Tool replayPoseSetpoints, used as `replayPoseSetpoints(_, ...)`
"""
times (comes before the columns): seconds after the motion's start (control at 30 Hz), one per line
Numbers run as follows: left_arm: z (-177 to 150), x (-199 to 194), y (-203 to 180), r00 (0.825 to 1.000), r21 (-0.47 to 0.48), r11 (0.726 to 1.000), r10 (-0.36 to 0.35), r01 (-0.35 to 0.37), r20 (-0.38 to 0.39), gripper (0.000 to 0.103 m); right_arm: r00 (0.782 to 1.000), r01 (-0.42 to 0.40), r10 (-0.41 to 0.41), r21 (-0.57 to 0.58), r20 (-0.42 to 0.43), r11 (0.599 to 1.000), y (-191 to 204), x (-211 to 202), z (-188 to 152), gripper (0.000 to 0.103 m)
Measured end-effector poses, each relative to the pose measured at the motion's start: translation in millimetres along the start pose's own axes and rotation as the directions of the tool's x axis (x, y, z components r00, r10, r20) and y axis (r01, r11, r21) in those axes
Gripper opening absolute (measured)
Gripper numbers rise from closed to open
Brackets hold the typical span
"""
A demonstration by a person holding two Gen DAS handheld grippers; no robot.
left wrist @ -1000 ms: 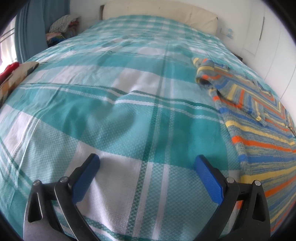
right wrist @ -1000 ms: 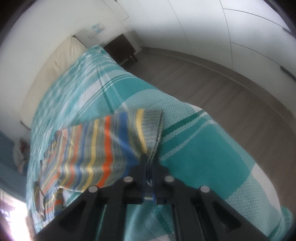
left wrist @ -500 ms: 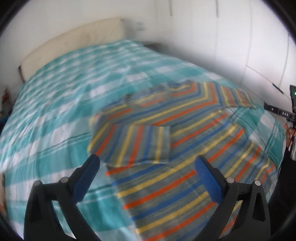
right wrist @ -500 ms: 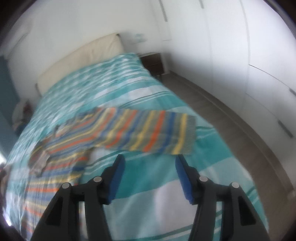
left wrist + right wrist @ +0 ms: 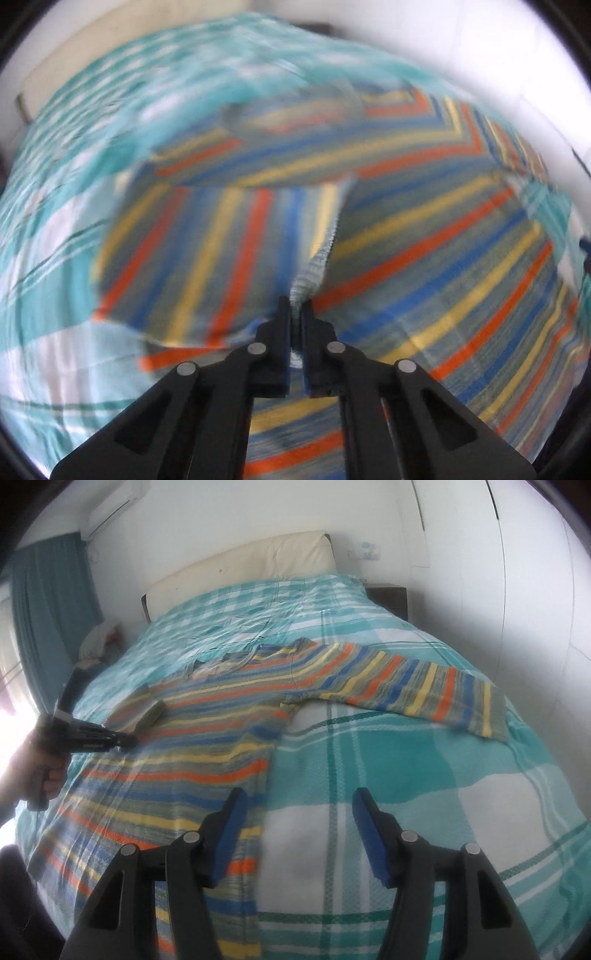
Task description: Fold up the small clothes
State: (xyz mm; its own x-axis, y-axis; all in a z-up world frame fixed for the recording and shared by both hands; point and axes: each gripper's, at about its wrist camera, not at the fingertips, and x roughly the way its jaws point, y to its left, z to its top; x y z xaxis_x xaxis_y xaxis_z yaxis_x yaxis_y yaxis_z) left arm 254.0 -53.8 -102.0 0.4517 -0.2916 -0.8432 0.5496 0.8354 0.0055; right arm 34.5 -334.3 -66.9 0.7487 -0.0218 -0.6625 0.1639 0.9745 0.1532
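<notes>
Striped sweater (image 5: 207, 716) spread face-up across the near half of the bed (image 5: 406, 760), bands of orange, yellow, blue and grey-green running across the body. One sleeve (image 5: 406, 686) stretched out flat toward the bed's right edge, cuff end lying near the mattress corner. Other sleeve (image 5: 207, 258) folded in over the chest, its ribbed cuff (image 5: 314, 266) pinched and lifted into a narrow ridge. Hem end of the body reaching toward the bed's foot, closest to the right wrist camera.

Left gripper (image 5: 295, 314) clamped on that cuff, jaws just closed together with the knit fabric between the pads; seen from the right wrist view as a dark tool (image 5: 92, 738) reaching in from the left at the folded sleeve, held by a hand (image 5: 40, 771). Left wrist view heavily blurred, so finer detail of the fold not readable.

Right gripper (image 5: 299, 830) hovering over the bed beside the sweater's side edge, blue pads (image 5: 369, 834) apart, nothing between them, one pad over the striped knit and the other over bare bedspread.

Under everything, a teal-and-white checked bedspread (image 5: 461, 775) covering the bed. Cream padded headboard (image 5: 240, 561) at the far end, dark nightstand (image 5: 388, 594) to its right, teal curtain (image 5: 51, 602) at left, white wall and cupboard doors (image 5: 535, 590) at right.
</notes>
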Motion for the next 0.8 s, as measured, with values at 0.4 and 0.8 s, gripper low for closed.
replayPoseSetpoints(0.4,-113,-83,254,0.965,-0.751,0.647,0.257,-0.133,0.051,0.002,1.000,0.008,-0.007,-0.035,0.009,0.999,10,3,-1,0.059)
replayPoseSetpoints(0.8,-149,-51,268,0.971,-0.798,0.590,0.237,-0.121,0.028,0.002,0.998,0.048,-0.049,-0.035,-0.033,0.998,5,13,-7,0.059)
